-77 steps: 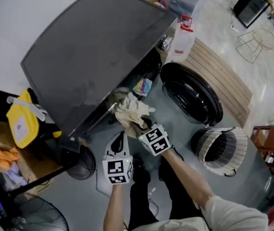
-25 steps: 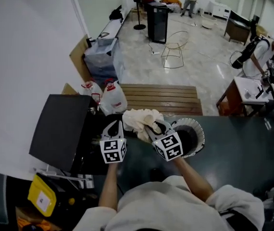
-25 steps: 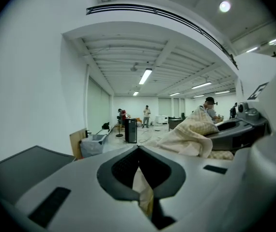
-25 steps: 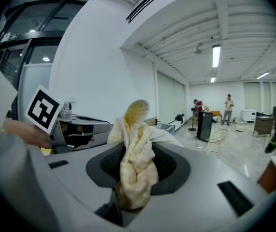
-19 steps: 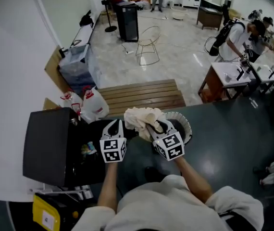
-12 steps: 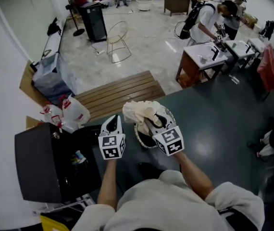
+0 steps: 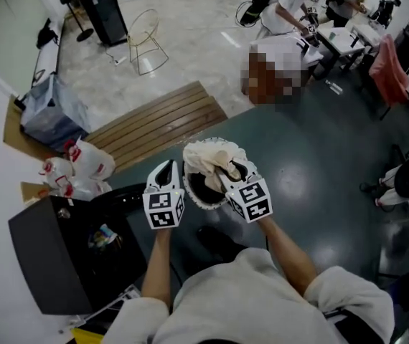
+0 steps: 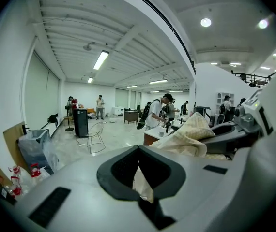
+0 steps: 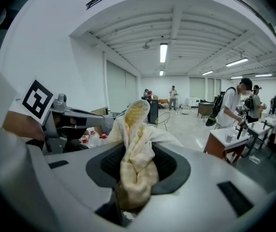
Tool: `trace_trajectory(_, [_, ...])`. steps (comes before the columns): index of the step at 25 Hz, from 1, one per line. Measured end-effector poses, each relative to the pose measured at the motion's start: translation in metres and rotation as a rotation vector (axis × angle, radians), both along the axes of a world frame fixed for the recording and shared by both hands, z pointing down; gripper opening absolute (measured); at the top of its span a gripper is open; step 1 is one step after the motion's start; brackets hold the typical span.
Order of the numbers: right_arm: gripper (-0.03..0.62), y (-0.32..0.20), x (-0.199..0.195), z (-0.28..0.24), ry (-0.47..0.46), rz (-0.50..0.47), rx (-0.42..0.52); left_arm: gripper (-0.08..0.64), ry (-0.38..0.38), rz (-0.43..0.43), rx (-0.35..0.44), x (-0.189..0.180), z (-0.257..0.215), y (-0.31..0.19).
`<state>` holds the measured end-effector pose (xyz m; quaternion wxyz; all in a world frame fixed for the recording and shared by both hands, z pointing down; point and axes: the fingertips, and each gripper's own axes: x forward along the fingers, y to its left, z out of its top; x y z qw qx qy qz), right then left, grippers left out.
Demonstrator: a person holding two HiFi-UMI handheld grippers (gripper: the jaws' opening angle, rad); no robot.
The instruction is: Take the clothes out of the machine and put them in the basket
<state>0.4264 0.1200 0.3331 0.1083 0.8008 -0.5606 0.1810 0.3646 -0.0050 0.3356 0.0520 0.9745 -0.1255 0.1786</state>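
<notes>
Inspection of the scene, head view: a cream cloth (image 7: 208, 156) is held up directly above the basket (image 7: 199, 202), over its dark opening. Whether the cloth touches the rim cannot be told. The basket stands on the dark floor (image 7: 319, 185), just in front of the person's body and between the two grippers.

The left hand-held gripper (image 7: 167, 168) is held at the cloth's left edge. In the left gripper view, its jaws are seen drawn narrow on a thin fold of the cloth (image 8: 143, 185), and the bulk of the fabric is seen off to the right.

The right hand-held gripper (image 7: 232, 169) is positioned at the cloth's right side. In the right gripper view, its jaws are closed on a thick bunched fold of the cloth (image 9: 135, 144), which rises above them and hangs down between them.

The machine (image 7: 46, 256) is noted at the lower left of the head view, near the basket. A wooden platform (image 7: 154, 124) lies beyond the basket, and white jugs (image 7: 75, 170) are grouped at its left end.
</notes>
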Motion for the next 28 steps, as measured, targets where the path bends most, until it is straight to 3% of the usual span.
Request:
trace_trajectory(12, [0.133, -0.022, 0.049, 0.159, -0.158, 0.008, -0.165, 0.017, -0.126, -0.002, -0.079, 0.041, 0.093, -0.020])
trace_trajectory(22, [0.146, -0.058, 0.057, 0.306, -0.291, -0.012, -0.335, 0.017, -0.185, -0.049, -0.136, 0.024, 0.153, -0.034])
trace_trajectory(25, [0.179, -0.069, 0.063, 0.332, -0.311, 0.002, -0.363, 0.017, -0.192, -0.058, -0.139, 0.020, 0.161, -0.042])
trace_trajectory(27, [0.330, -0.070, 0.074, 0.342, -0.277, 0.045, -0.369, 0.017, -0.193, -0.069, -0.142, 0.018, 0.164, -0.045])
trace_trajectory(28, [0.341, -0.070, 0.079, 0.344, -0.260, 0.061, -0.365, 0.017, -0.193, -0.074, -0.142, 0.017, 0.166, -0.047])
